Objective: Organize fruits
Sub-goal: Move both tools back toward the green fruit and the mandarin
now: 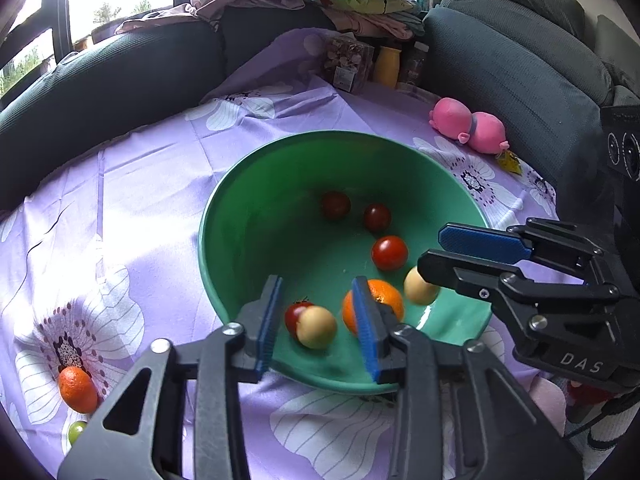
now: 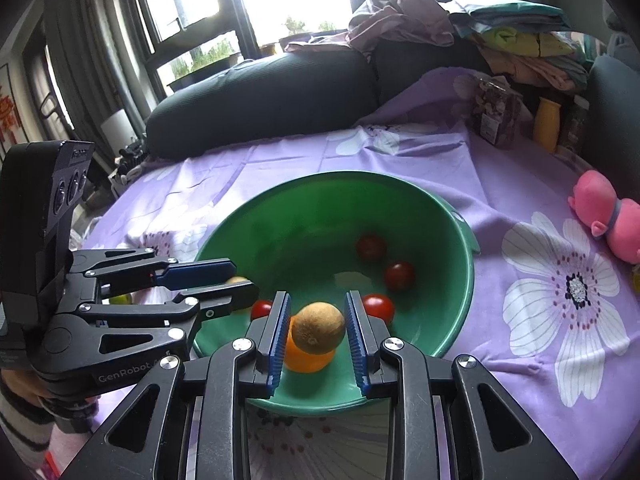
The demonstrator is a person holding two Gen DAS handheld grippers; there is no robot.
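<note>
**Both grippers over the bowl**

Right gripper (image 2: 316, 338) clamps a tan fruit (image 2: 318, 333) above the green bowl (image 2: 460, 280) — an orange (image 2: 310, 360) half hidden beneath. Left gripper (image 1: 318, 326) stands parted, holding nothing — its blue pad covers part of that orange.

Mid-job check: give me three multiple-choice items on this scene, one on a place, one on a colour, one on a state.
1. Where is the pink plush toy? A on the sofa; B on the purple cloth; C on the clothes pile.
2. Colour of the bowl? A green; B white; C blue.
3. Jaws of the left gripper? A shut tight; B open; C out of view.
Key: B, it lies on the cloth; A, its wall is green; B, the pads stand well apart.
</note>
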